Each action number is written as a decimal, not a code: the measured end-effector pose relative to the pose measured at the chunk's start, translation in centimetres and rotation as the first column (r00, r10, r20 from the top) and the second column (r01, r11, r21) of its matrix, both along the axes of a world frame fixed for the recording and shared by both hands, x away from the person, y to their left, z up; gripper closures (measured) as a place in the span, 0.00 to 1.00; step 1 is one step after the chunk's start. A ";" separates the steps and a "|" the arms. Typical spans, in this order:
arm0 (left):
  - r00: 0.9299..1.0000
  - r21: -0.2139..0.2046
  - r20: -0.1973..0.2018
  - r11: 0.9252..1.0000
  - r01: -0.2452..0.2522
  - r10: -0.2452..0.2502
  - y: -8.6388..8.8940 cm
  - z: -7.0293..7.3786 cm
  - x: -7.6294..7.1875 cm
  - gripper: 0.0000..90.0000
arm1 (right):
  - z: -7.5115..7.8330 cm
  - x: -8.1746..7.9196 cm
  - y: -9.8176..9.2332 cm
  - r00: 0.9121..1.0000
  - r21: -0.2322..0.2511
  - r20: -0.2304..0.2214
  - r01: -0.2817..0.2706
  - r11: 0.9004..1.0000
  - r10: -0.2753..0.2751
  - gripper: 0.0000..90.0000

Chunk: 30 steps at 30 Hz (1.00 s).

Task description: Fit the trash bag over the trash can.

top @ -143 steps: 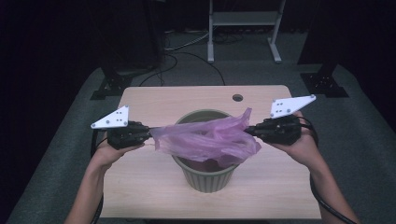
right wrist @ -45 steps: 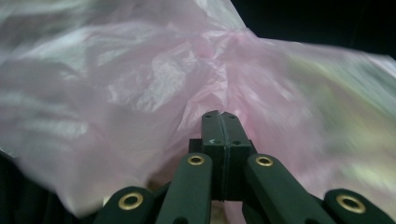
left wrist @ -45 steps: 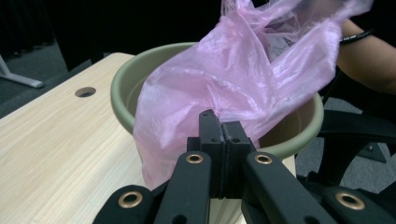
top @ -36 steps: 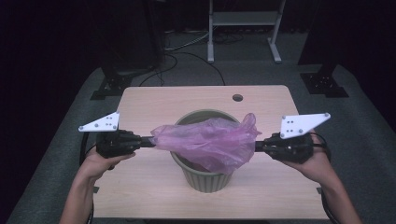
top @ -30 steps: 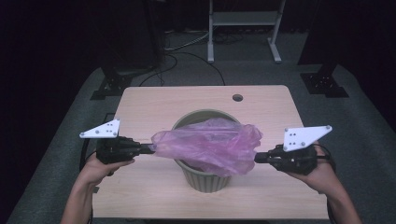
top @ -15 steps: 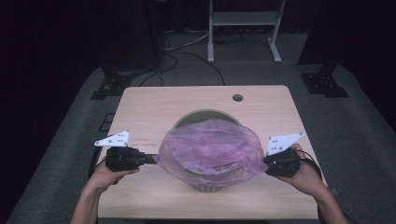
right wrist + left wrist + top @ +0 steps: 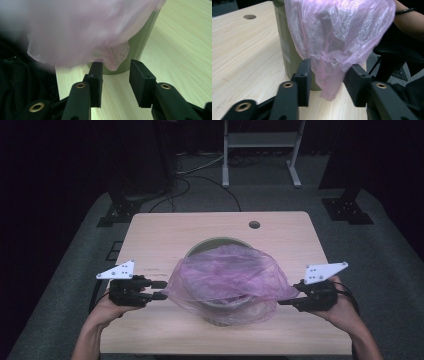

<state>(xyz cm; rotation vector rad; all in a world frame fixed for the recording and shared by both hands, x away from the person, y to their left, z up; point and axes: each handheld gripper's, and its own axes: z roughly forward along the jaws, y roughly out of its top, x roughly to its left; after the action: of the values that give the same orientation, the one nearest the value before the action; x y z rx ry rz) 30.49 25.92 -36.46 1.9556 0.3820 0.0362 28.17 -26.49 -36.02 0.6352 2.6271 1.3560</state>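
Since half a second ago we see the thin pink plastic bag (image 7: 227,280) spread wider over the round olive-green bin (image 7: 287,47). Our left gripper (image 7: 328,83) and right gripper (image 7: 113,82) stand apart, released. Beneath: pale wooden table (image 7: 165,240), grey carpet (image 7: 385,250).

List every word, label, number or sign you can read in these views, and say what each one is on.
None can be read.
The green bin carries a pale patch on its side, perhaps a label, too blurred to read.
The pink plastic bag, the wooden table and both grippers' grey plates show no print.
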 end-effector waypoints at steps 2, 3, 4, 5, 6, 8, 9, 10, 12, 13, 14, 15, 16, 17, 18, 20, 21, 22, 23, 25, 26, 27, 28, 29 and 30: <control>1.000 0.006 0.007 1.000 0.001 -0.001 0.2 0.2 -0.3 0.62 | 0.2 -0.4 -0.6 1.000 0.014 0.006 0.008 1.000 -0.008 0.67; 1.000 0.013 0.013 1.000 0.004 -0.004 0.3 0.2 -0.4 0.61 | 0.3 -0.6 -0.9 1.000 0.021 0.007 0.006 1.000 -0.006 0.65; 1.000 0.013 0.013 1.000 0.003 -0.003 0.3 0.3 -0.5 0.59 | 0.4 -0.8 -1.1 1.000 0.025 0.014 0.005 1.000 -0.006 0.65; 1.000 0.013 0.015 1.000 0.003 -0.003 0.4 0.3 -0.7 0.58 | 0.5 -0.9 -1.2 1.000 0.027 0.015 0.008 1.000 -0.009 0.65; 1.000 0.017 0.018 1.000 0.001 -0.001 0.5 0.3 -0.7 0.58 | 0.6 -1.1 -1.3 1.000 0.027 0.019 0.010 1.000 -0.011 0.64; 1.000 0.022 0.018 1.000 -0.002 0.002 0.7 0.2 -0.8 0.57 | 0.6 -1.3 -1.5 1.000 0.028 0.021 0.010 1.000 -0.011 0.63; 1.000 0.020 0.015 1.000 -0.002 0.002 0.8 0.1 -0.9 0.56 | 0.5 -1.3 -1.5 1.000 0.029 0.022 0.011 1.000 -0.011 0.63; 1.000 0.020 0.015 1.000 -0.003 0.003 0.8 0.1 -1.0 0.55 | 0.5 -1.4 -1.7 1.000 0.033 0.023 0.011 0.999 -0.012 0.62; 1.000 0.016 0.019 1.000 -0.006 0.005 1.0 0.1 -1.1 0.53 | 0.5 -1.5 -1.8 1.000 0.045 0.020 0.010 0.999 -0.011 0.60; 1.000 0.014 0.019 1.000 -0.008 0.008 1.0 0.1 -1.2 0.52 | 0.5 -1.6 -2.0 1.000 0.050 0.021 0.011 0.999 -0.012 0.59; 1.000 0.016 0.021 1.000 -0.009 0.008 1.1 0.2 -1.2 0.51 | 0.6 -1.6 -2.1 1.000 0.056 0.019 0.015 0.998 -0.016 0.58; 1.000 0.014 0.025 1.000 -0.006 0.005 1.0 0.3 -1.3 0.51 | 0.6 -1.7 -2.2 1.000 0.058 0.021 0.016 0.998 -0.017 0.57; 1.000 0.017 0.026 1.000 -0.004 0.004 1.0 0.3 -1.4 0.50 | 0.8 -1.8 -2.4 1.000 0.066 0.023 0.018 0.998 -0.020 0.56; 1.000 0.020 0.029 1.000 -0.006 0.005 0.9 0.5 -1.4 0.49 | 0.9 -1.9 -2.5 0.999 0.071 0.027 0.018 0.997 -0.020 0.56; 0.999 0.026 0.034 1.000 -0.005 0.005 0.8 0.6 -1.5 0.48 | 1.1 -2.0 -2.7 0.999 0.080 0.029 0.018 0.997 -0.020 0.54; 0.999 0.026 0.038 1.000 -0.003 0.002 0.6 0.9 -1.6 0.46 | 1.5 -2.3 -3.0 0.999 0.087 0.040 0.022 0.996 -0.025 0.51; 0.999 0.030 0.040 1.000 -0.002 0.001 0.5 1.1 -1.7 0.45 | 1.7 -2.4 -3.2 0.999 0.090 0.044 0.022 0.996 -0.026 0.51; 0.999 0.033 0.045 0.999 0.000 -0.001 0.4 1.2 -1.8 0.45 | 1.9 -2.5 -3.3 0.998 0.092 0.050 0.024 0.995 -0.029 0.50; 0.999 0.033 0.047 0.999 0.003 -0.005 0.3 1.4 -1.8 0.45 | 2.2 -2.6 -3.5 0.998 0.095 0.057 0.028 0.995 -0.034 0.49; 0.999 0.041 0.051 0.999 0.011 -0.014 0.1 1.7 -1.9 0.45 | 2.6 -2.9 -3.8 0.997 0.103 0.063 0.033 0.994 -0.039 0.49; 0.999 0.042 0.051 0.999 0.013 -0.015 -0.1 1.9 -2.0 0.45 | 2.8 -3.0 -3.9 0.997 0.107 0.069 0.034 0.994 -0.042 0.48; 0.998 0.045 0.056 0.999 0.013 -0.016 -0.3 2.1 -2.0 0.44 | 3.0 -3.1 -4.0 0.997 0.111 0.072 0.034 0.993 -0.042 0.48; 0.998 0.047 0.058 0.999 0.014 -0.017 -0.3 2.2 -2.0 0.44 | 3.3 -3.2 -4.1 0.996 0.112 0.078 0.037 0.993 -0.046 0.48; 0.998 0.052 0.060 0.999 0.017 -0.020 -0.5 2.3 -2.0 0.43 | 3.4 -3.3 -4.2 0.996 0.112 0.081 0.037 0.993 -0.046 0.47; 0.998 0.053 0.061 0.998 0.018 -0.021 -0.6 2.5 -2.0 0.43 | 3.7 -3.4 -4.2 0.995 0.112 0.087 0.036 0.993 -0.046 0.47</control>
<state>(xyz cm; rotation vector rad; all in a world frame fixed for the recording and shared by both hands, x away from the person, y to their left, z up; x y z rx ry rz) 28.47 25.31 -33.98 2.0053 0.3242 0.0944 24.82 -30.69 -32.34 0.6233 2.4700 1.4899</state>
